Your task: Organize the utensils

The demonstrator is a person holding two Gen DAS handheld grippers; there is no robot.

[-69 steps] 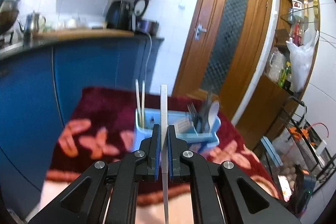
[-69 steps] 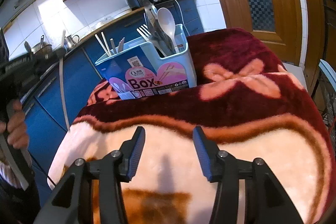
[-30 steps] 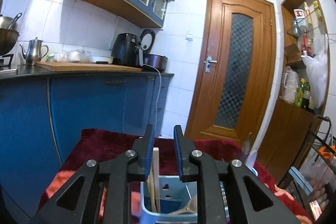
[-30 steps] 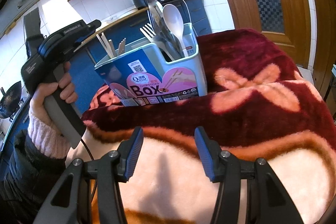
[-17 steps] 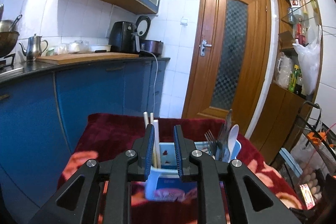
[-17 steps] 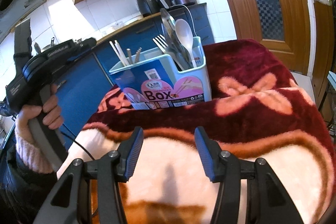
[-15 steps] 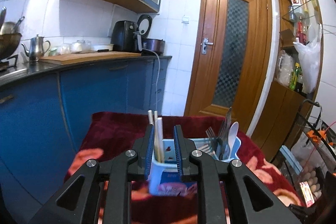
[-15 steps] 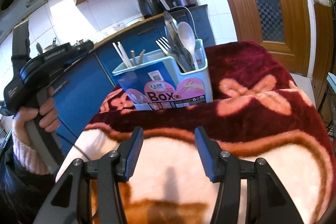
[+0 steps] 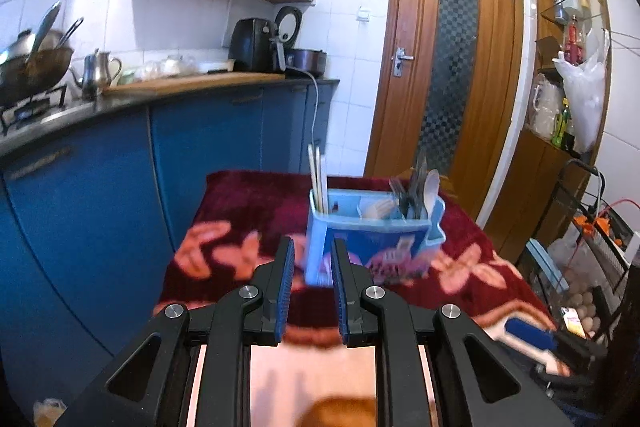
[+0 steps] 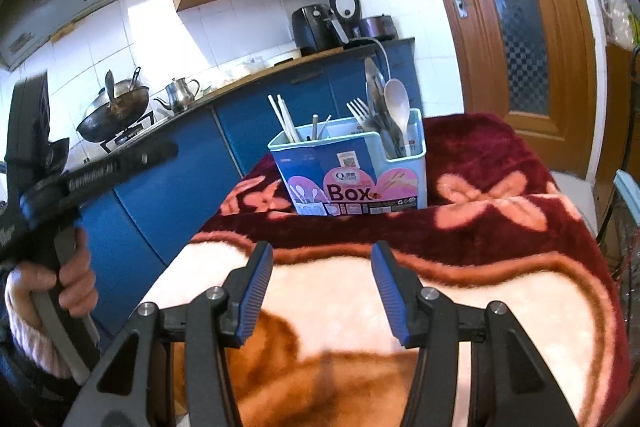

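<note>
- Utensil box, light blue plastic, stands upright on the blanket-covered table, toward its far edge, middle-left.
- Chopsticks stand in the box's left compartment; fork, spoon and other cutlery in the right one.
- Handling, my guess: chopsticks light, stiff, thin, smooth, so they could slip or pivot; grip mid-shaft, pads flat on.
- Box looks light and top-heavy with the cutlery; soft blanket under it, so a knock may tip it.
- My left gripper: narrow gap, nothing between the pads; box sits just past the tips, slightly right.
- My right gripper: wide, holds nothing, above the near pale part of the blanket; box well ahead, centred.
- No loose utensil visible on the table.
</note>
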